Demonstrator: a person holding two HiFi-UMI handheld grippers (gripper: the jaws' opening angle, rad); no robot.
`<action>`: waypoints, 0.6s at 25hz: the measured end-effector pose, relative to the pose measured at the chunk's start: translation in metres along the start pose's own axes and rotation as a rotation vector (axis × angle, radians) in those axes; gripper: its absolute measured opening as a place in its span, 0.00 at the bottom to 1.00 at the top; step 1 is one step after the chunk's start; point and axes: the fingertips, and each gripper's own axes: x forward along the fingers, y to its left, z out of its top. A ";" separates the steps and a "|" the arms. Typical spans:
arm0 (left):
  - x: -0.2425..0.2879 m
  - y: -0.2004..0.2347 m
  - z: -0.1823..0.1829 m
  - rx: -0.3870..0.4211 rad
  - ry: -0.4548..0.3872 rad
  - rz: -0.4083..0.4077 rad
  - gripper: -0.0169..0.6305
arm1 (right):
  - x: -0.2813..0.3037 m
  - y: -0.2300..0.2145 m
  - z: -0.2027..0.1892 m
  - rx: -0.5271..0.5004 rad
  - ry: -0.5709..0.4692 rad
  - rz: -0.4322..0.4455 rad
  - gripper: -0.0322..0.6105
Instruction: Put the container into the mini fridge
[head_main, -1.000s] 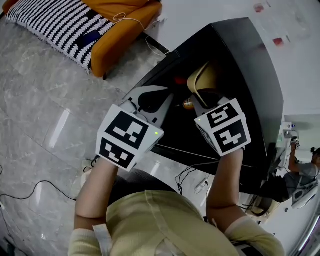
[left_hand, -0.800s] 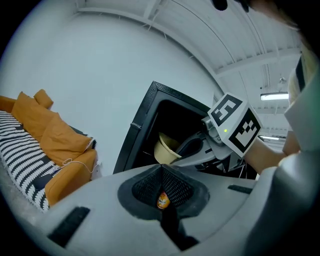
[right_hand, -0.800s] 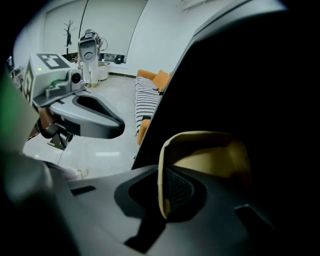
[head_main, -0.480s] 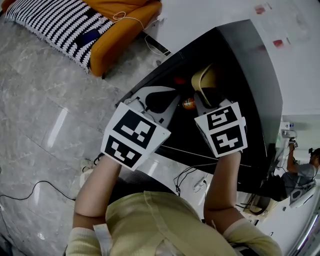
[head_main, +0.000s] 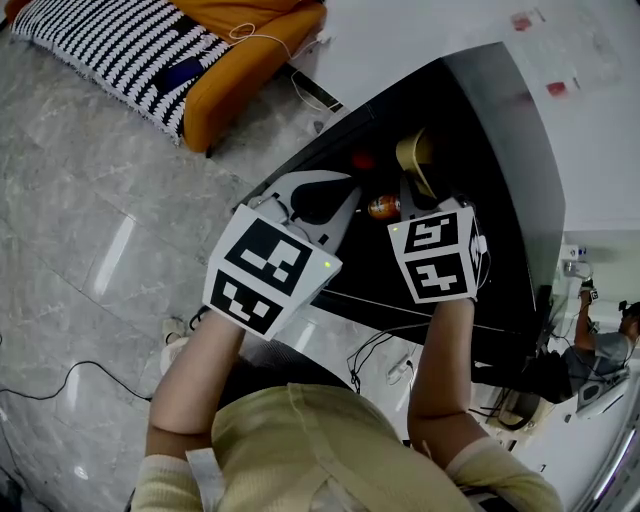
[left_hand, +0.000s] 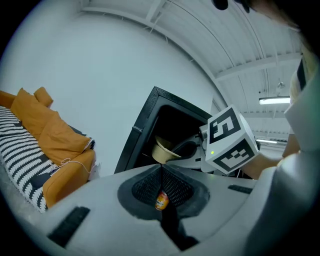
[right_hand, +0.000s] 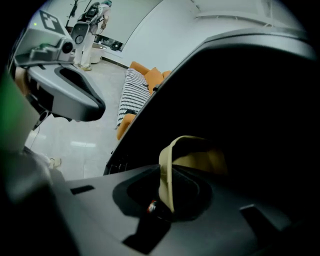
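Right gripper view: right tongs (right_hand: 166, 186) clenched on the rim of the beige container (right_hand: 197, 156), wall pinched between the pads, with the dark cavity of the mini fridge (right_hand: 250, 100) filling the field behind it. The container is therefore inside the fridge opening, held clear of any shelf as far as can be seen, and tipped so that its mouth faces sideways, not up. Head view agrees: it sits in the upper part of the opening. Step in hand, by my reading: the placing itself, the drop not yet made. The next move calls for rolling the container upright, lowering it onto a free part of the fridge floor or shelf, then easing the pads off the rim and backing straight out. A small orange jar (left_hand: 161, 200) stands in the fridge near the front edge, so the set-down should stay deeper in than that. Pose: right forearm stretched toward the fridge, tongs pitched down into the opening. Left tongs (left_hand: 160, 172) held level just outside the fridge mouth, pads closed together on nothing; the jar only shows through the slit beyond them.
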 end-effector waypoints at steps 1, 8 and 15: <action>-0.001 0.001 0.000 -0.001 -0.001 0.001 0.06 | 0.002 -0.001 0.000 -0.004 0.003 -0.007 0.10; -0.004 0.008 0.000 -0.004 -0.002 0.023 0.06 | 0.009 -0.014 0.007 0.015 -0.035 -0.066 0.12; -0.003 0.008 0.002 0.001 -0.012 0.024 0.06 | 0.012 -0.020 0.014 0.006 -0.054 -0.095 0.22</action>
